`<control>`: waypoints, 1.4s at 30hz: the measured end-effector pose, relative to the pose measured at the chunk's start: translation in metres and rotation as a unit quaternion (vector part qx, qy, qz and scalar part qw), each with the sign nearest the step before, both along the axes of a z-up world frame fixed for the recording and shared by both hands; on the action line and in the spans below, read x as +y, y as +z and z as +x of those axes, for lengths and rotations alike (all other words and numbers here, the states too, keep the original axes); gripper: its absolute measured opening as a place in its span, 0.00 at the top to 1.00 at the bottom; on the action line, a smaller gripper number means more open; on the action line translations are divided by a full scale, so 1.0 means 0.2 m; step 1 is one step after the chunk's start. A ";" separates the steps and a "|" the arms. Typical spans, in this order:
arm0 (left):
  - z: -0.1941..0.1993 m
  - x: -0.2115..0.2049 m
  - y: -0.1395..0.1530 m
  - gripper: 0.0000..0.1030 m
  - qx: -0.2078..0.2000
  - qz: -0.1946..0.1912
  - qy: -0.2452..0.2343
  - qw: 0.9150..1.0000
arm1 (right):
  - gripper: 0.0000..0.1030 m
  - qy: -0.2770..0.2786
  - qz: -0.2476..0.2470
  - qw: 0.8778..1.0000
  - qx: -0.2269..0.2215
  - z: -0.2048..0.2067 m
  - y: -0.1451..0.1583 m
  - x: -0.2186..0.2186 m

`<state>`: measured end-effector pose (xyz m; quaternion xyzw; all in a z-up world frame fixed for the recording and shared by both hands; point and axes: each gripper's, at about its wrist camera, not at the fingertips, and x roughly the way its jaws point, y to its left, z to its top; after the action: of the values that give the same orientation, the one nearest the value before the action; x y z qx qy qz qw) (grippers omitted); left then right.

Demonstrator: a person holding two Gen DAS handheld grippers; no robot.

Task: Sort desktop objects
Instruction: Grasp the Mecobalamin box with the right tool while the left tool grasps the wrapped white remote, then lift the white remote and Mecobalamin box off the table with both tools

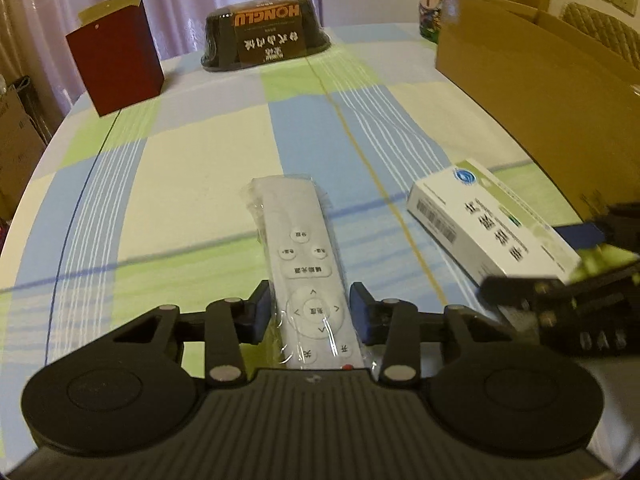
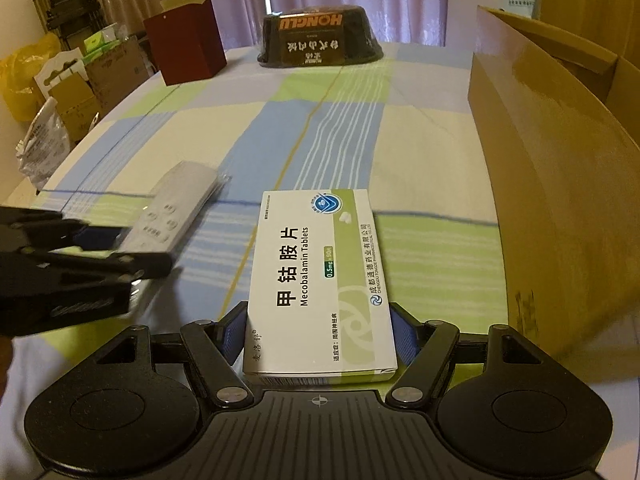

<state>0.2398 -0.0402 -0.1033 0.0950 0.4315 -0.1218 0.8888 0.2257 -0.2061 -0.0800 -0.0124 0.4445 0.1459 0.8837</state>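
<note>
Left gripper (image 1: 311,312) straddling plastic-wrapped white remote (image 1: 305,270) on checked tablecloth (image 1: 200,168), blue pads (image 1: 262,310) just beside its sides, contact unclear. Medicine box (image 1: 492,222) right of remote, right gripper (image 1: 560,280) at its near end. Cardboard box (image 1: 532,80) far right.

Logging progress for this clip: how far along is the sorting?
Nothing looks sorted yet. The left gripper straddles the wrapped remote, and the right gripper straddles the tablet box; both still lie on the tablecloth. Moving them, perhaps into the cardboard box, remains.
</note>
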 end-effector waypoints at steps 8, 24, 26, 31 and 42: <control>-0.12 0.01 0.05 0.37 -0.022 0.025 -0.006 0.999 | 0.31 0.000 -0.004 1.000 0.001 -0.09 0.00 0.02; -0.03 0.01 -0.02 0.66 -0.013 0.015 -0.009 1.000 | 0.17 0.007 -0.015 0.999 -0.031 -0.09 -0.05 0.03; -0.05 0.01 -0.02 0.66 -0.009 0.012 -0.010 1.000 | 0.17 0.008 -0.011 0.999 -0.032 -0.08 -0.05 0.03; -0.13 0.03 0.01 0.67 0.001 0.004 -0.011 1.000 | 0.32 0.002 -0.007 1.000 -0.026 -0.09 -0.03 0.02; -0.34 -0.02 0.13 0.67 -0.002 -0.013 -0.022 1.000 | 0.32 -0.014 0.013 0.999 -0.030 -0.30 0.15 -0.02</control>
<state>0.1712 -0.0432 -0.0773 0.0931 0.4258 -0.1469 0.8879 0.1656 -0.2096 -0.0509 0.0005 0.4163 0.1390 0.8986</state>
